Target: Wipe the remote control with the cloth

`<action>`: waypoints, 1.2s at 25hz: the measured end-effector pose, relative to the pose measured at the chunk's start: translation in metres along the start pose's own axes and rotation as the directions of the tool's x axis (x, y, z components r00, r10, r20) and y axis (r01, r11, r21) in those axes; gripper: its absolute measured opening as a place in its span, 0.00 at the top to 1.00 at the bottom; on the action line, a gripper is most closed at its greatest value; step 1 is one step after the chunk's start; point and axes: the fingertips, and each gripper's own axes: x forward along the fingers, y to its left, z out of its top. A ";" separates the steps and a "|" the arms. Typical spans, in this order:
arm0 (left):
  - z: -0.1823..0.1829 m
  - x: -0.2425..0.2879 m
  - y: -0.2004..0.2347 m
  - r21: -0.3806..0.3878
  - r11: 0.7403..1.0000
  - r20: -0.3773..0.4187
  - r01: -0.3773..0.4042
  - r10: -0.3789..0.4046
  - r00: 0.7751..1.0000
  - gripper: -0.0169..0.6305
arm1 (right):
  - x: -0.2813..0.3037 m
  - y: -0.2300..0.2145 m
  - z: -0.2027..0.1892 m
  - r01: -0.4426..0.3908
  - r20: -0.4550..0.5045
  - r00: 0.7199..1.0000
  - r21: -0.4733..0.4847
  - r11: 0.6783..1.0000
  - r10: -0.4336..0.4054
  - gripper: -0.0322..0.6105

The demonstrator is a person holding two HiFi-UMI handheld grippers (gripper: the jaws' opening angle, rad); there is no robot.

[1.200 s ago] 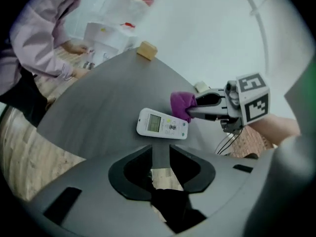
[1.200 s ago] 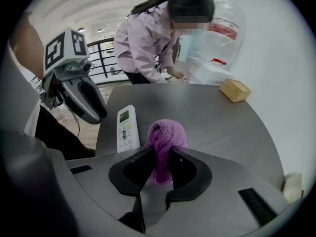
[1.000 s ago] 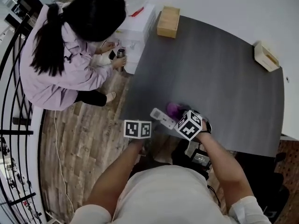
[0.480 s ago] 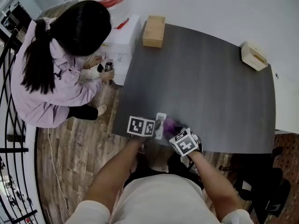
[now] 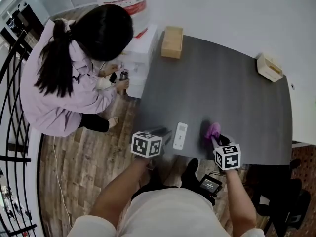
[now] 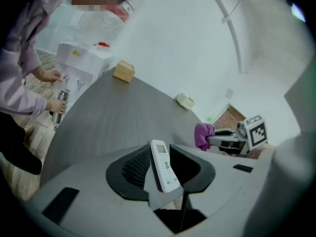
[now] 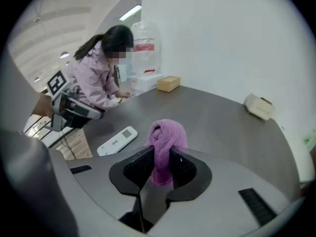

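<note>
The right gripper (image 5: 219, 141), clamping the cloth (image 5: 213, 131), had swung off the remote control (image 5: 180, 135), now lying on the table (image 5: 237, 83); the left gripper (image 5: 162, 132) gaped empty; wiping seemed done

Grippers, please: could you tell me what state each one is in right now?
Left gripper: open, holding nothing; the remote lies on the table just ahead.
Right gripper: closed on the purple cloth.
</note>
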 end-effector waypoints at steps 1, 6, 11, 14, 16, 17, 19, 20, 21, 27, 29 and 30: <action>0.002 -0.017 -0.002 -0.017 1.000 0.048 0.022 -0.021 0.999 0.81 | -0.015 -0.013 0.000 0.046 0.035 0.998 0.032 0.998 -0.047 0.81; 0.019 -0.103 0.002 -0.083 0.990 0.259 0.113 -0.087 0.962 0.81 | -0.076 -0.061 -0.001 0.240 0.131 0.956 0.164 0.957 -0.262 0.81; 0.006 -0.139 -0.009 -0.160 0.966 0.332 0.202 -0.140 0.933 0.81 | -0.116 -0.068 -0.023 0.237 0.147 0.945 0.309 0.921 -0.292 0.81; -0.002 -0.155 -0.025 -0.160 0.962 0.359 0.221 -0.152 0.921 0.81 | -0.132 -0.056 -0.039 0.193 0.170 0.949 0.351 0.916 -0.265 0.81; -0.008 -0.166 -0.039 -0.148 0.964 0.371 0.221 -0.153 0.916 0.81 | -0.142 -0.050 -0.051 0.164 0.183 0.953 0.363 0.917 -0.243 0.81; -0.012 -0.171 -0.046 -0.146 0.964 0.377 0.222 -0.153 0.913 0.81 | -0.147 -0.048 -0.057 0.149 0.191 0.954 0.364 0.919 -0.230 0.81; -0.022 -0.179 -0.062 -0.147 0.964 0.394 0.221 -0.147 0.907 0.81 | -0.158 -0.046 -0.065 0.115 0.214 0.955 0.365 0.924 -0.203 0.81; -0.027 -0.183 -0.070 -0.152 0.964 0.404 0.218 -0.141 0.904 0.81 | -0.164 -0.046 -0.068 0.098 0.226 0.955 0.364 0.926 -0.190 0.81; -0.034 -0.185 -0.078 -0.161 0.963 0.415 0.218 -0.134 0.900 0.82 | -0.171 -0.047 -0.072 0.083 0.238 0.955 0.360 0.929 -0.178 0.81; -0.072 -0.195 -0.134 -0.195 0.951 0.460 0.239 -0.127 0.879 0.83 | -0.220 -0.046 -0.103 0.025 0.311 0.941 0.322 0.946 -0.131 0.81; -0.081 -0.203 -0.151 -0.182 0.957 0.473 0.225 -0.116 0.873 0.83 | -0.228 -0.036 -0.108 -0.017 0.337 0.937 0.302 0.953 -0.089 0.81; -0.086 -0.208 -0.159 -0.175 0.960 0.480 0.219 -0.111 0.870 0.83 | -0.230 -0.030 -0.110 -0.041 0.348 0.935 0.293 0.955 -0.066 0.81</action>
